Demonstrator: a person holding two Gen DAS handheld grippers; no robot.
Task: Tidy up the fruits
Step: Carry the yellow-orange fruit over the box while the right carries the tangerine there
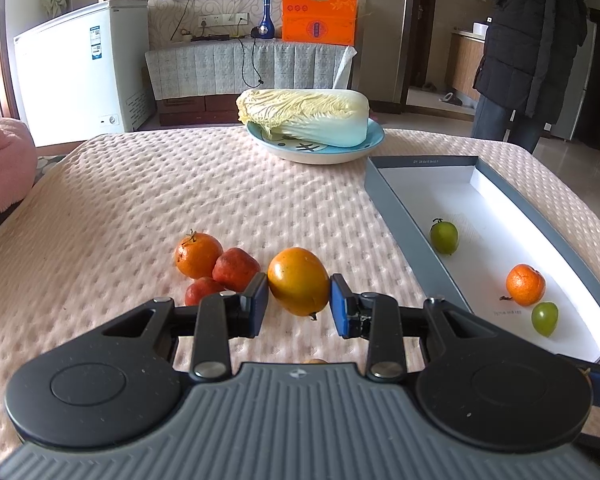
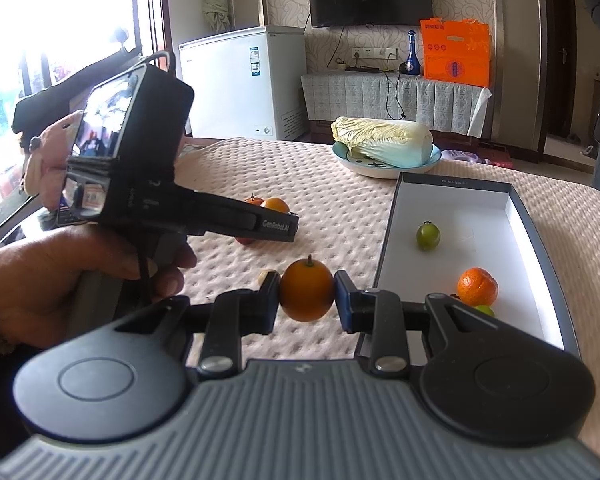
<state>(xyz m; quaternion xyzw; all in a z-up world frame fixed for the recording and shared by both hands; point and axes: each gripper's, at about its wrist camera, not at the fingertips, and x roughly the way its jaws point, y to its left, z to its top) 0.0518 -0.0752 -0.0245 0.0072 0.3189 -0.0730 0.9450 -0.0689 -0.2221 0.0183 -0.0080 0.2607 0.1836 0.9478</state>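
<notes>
My left gripper (image 1: 299, 300) is open, its blue pads on either side of a large orange fruit (image 1: 298, 281) lying on the pink tablecloth, with small gaps showing. A tangerine (image 1: 198, 255) and two red fruits (image 1: 235, 269) lie just left of it. My right gripper (image 2: 307, 300) is shut on an orange fruit (image 2: 307, 295), held above the cloth left of the grey box (image 2: 385, 240). The box holds a green fruit (image 2: 427, 236), a tangerine (image 2: 477, 286) and a second green fruit (image 1: 544, 317).
A blue plate (image 1: 316, 152) with a napa cabbage (image 1: 304, 116) stands at the table's far side, behind the box. The left hand-held gripper (image 2: 140, 184) fills the left of the right wrist view. A person in a dark coat (image 1: 532, 40) stands at the far right.
</notes>
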